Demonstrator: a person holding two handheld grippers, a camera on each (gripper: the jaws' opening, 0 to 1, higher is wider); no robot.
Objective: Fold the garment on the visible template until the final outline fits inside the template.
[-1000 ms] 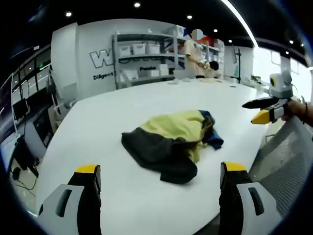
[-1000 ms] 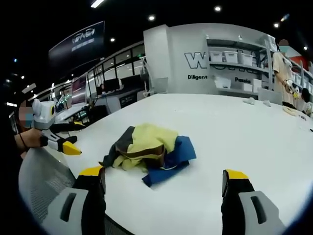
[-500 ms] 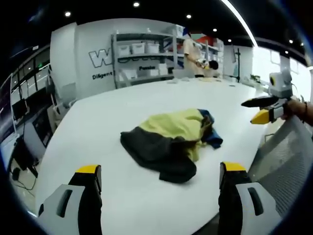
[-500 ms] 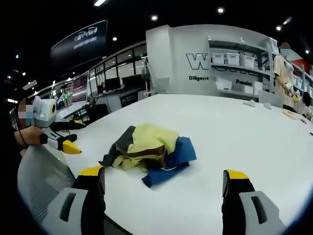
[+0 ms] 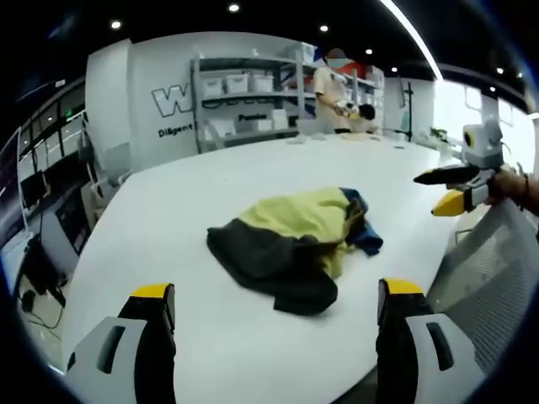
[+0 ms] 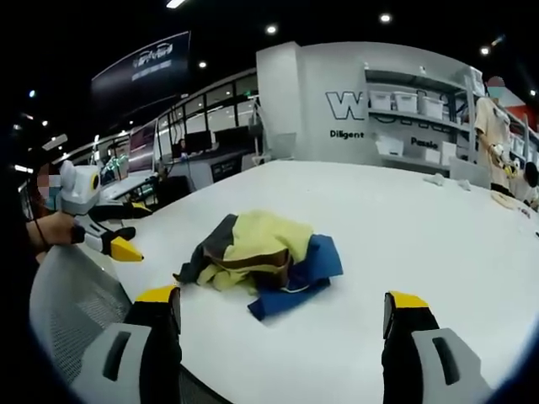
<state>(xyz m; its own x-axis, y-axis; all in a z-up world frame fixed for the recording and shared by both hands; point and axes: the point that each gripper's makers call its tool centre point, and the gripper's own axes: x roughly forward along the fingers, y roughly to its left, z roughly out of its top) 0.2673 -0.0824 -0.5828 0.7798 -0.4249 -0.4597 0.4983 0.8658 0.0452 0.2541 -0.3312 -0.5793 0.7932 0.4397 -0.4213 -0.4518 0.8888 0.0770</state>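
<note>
Crumpled yellow, dark grey and blue garment [image 5: 296, 251] lay on a white table [image 5: 185, 202], left gripper [image 5: 274, 296] jaws stood wide apart near it, right gripper [image 5: 448, 189] hovered beyond the table's edge, shelves [image 5: 248, 101] behind.

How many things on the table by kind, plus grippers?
Garment, crumpled on the white table: 1
Grippers: 2, left gripper and right gripper, both with fingers apart and holding nothing
Total: 3
</note>
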